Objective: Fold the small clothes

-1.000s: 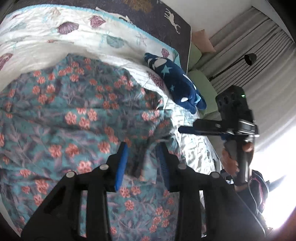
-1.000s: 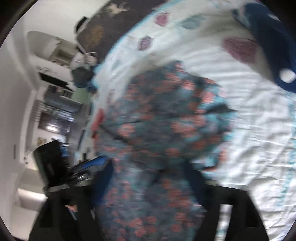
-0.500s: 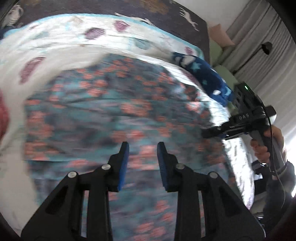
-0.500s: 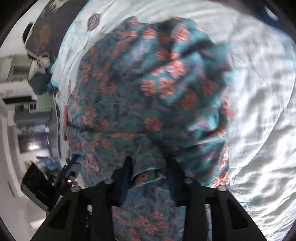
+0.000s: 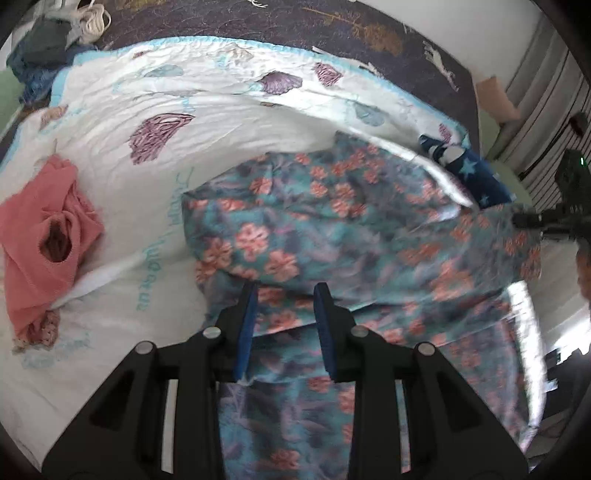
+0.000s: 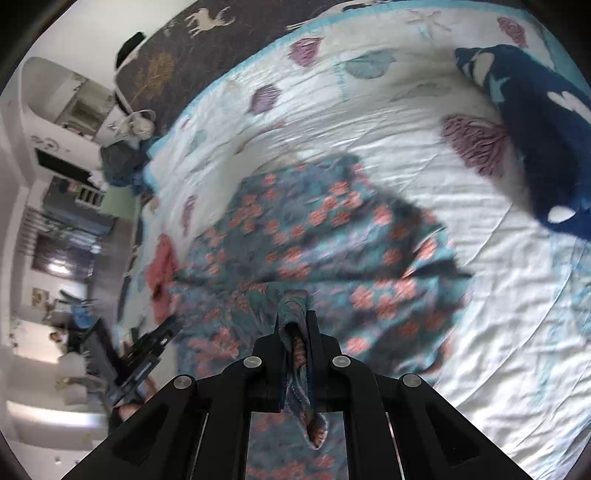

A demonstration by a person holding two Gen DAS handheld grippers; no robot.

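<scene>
A teal garment with pink flowers (image 5: 351, 236) lies partly lifted and blurred on the white shell-print quilt (image 5: 207, 110). My left gripper (image 5: 284, 299) is open, its blue pads apart just over the garment's near fold. My right gripper (image 6: 295, 314) is shut on a bunched edge of the floral garment (image 6: 325, 229) and holds it up off the quilt (image 6: 369, 122). The right gripper also shows in the left wrist view (image 5: 532, 220) at the garment's right edge.
A pink garment (image 5: 40, 236) lies crumpled at the quilt's left; it also shows in the right wrist view (image 6: 162, 266). A navy star-print garment (image 5: 469, 173) (image 6: 546, 147) lies at the quilt's right. A dark patterned bedspread (image 5: 295, 22) lies beyond.
The right gripper shut on the garment's edge and lifted it. The left gripper let go of the fabric, pulled back and swung left, bringing the pink garment into view.
</scene>
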